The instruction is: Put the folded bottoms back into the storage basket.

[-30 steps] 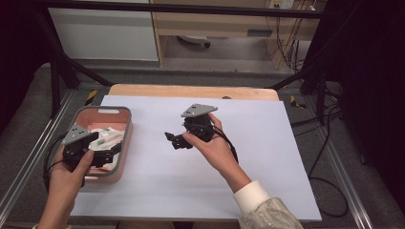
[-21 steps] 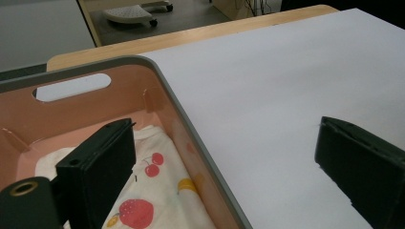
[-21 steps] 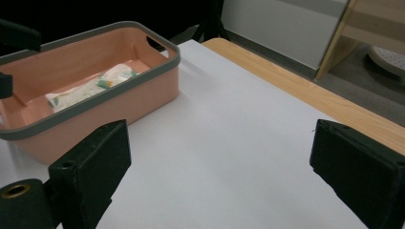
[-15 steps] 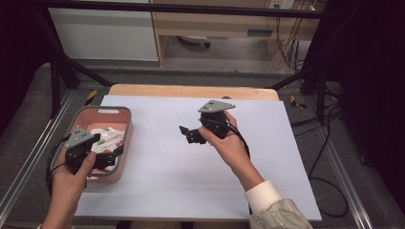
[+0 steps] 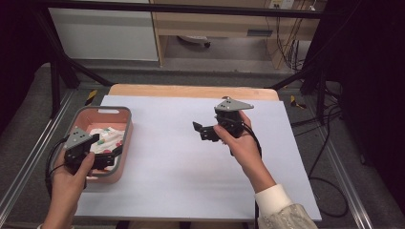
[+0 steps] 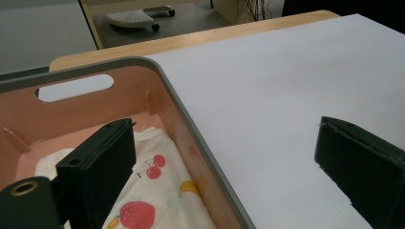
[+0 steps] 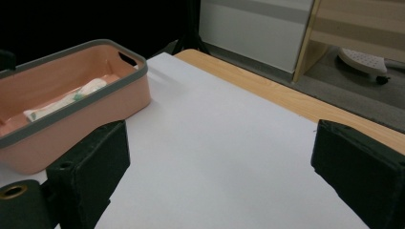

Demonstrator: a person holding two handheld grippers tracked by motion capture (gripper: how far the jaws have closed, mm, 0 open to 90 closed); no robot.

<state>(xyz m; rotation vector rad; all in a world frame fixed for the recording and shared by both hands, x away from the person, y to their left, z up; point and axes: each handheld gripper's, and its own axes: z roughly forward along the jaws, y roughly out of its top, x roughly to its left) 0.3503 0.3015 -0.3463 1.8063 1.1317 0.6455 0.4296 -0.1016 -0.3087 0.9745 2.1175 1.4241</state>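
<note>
Reaching for the cloth in the bin

My left tongs (image 5: 106,151) and right tongs (image 5: 200,131) are released; the printed cloth (image 6: 162,191) in the pink bin (image 5: 125,114) looks soft and light, so I'd pinch a raised fold.

- Bin (image 5: 123,113): a rectangular pink plastic container with a grey rim, rounded corners and a slot handle cut into its far end wall. It stands upright on the white table cover (image 5: 191,167), at that cover's left edge, long axis running front to back.
- Cloth (image 5: 109,138): a white fabric piece printed with red cherries and strawberries, plus small yellow and green marks. It lies folded and flat on the bin's floor, below the rim. In the left gripper view the cloth (image 6: 157,191) rests against the bin (image 6: 200,157) wall nearest the table's centre.
</note>
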